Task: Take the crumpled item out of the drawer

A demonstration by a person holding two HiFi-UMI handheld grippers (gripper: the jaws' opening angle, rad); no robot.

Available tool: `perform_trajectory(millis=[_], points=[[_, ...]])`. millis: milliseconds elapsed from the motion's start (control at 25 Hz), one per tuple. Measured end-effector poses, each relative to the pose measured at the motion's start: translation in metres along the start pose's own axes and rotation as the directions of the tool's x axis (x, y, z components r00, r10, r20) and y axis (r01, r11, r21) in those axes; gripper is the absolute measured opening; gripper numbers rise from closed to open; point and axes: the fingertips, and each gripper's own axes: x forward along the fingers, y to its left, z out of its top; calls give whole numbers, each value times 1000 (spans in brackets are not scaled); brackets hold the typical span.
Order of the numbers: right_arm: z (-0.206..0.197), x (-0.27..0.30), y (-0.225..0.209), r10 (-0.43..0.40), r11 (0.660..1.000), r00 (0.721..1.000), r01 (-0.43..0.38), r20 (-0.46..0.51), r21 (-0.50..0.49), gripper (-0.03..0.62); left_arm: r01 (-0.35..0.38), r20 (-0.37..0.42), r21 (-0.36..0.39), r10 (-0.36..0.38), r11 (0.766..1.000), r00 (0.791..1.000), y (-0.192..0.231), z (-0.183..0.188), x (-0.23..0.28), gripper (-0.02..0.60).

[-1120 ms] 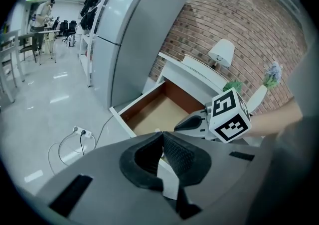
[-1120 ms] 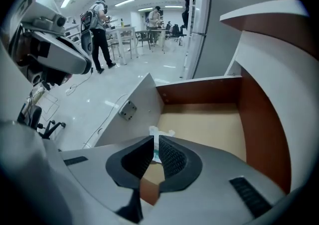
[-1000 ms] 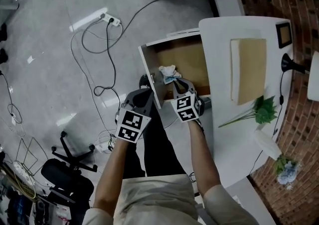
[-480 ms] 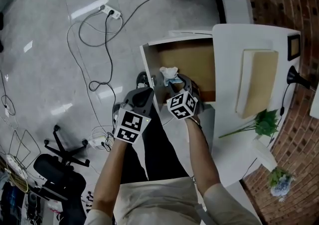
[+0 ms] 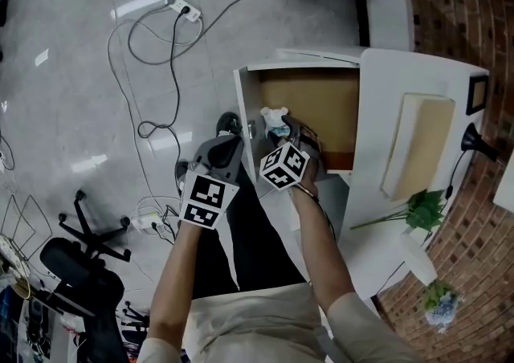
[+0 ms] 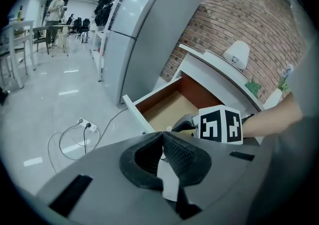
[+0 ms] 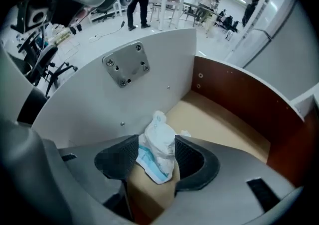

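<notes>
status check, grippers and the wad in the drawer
Left gripper shut, outside the drawer. Right gripper jaws just been opening, around the wad, not clamped. Nothing over it.

A wooden-bottomed drawer (image 5: 317, 104) is seen pulled open from a white counter (image 5: 373, 169). A crumpled item (image 5: 275, 119) lies on the drawer's bottom, close to its front panel. On the counter beside the drawer are laid a tan board (image 5: 418, 144) and a green sprig (image 5: 419, 210) (the sprig farther from the drawer). On the grey floor (image 5: 80, 96), out past the drawer's front, a power strip (image 5: 183, 8) and looping cables (image 5: 173, 72) are spread.
</notes>
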Motion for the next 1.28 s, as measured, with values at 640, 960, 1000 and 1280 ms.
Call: perform_trajectory(millis=[640, 960, 1000, 1280], points=[[-8, 12, -3, 25, 993, 999, -30, -45, -116, 110, -5, 22, -28, 5, 1000, 1000, 4, -14, -11, 17], [3, -5, 0, 26, 998, 999, -27, 25, 50, 97, 20, 8, 5, -20, 1000, 1000, 0, -14, -10, 17], [7, -9, 0, 21, 997, 999, -24, 39, 80, 97, 24, 7, 10, -24, 1000, 1000, 0, -13, -12, 17], [24, -40, -9, -34, 974, 993, 8, 114, 227, 97, 54, -22, 75, -53, 996, 998, -10, -14, -20, 17]])
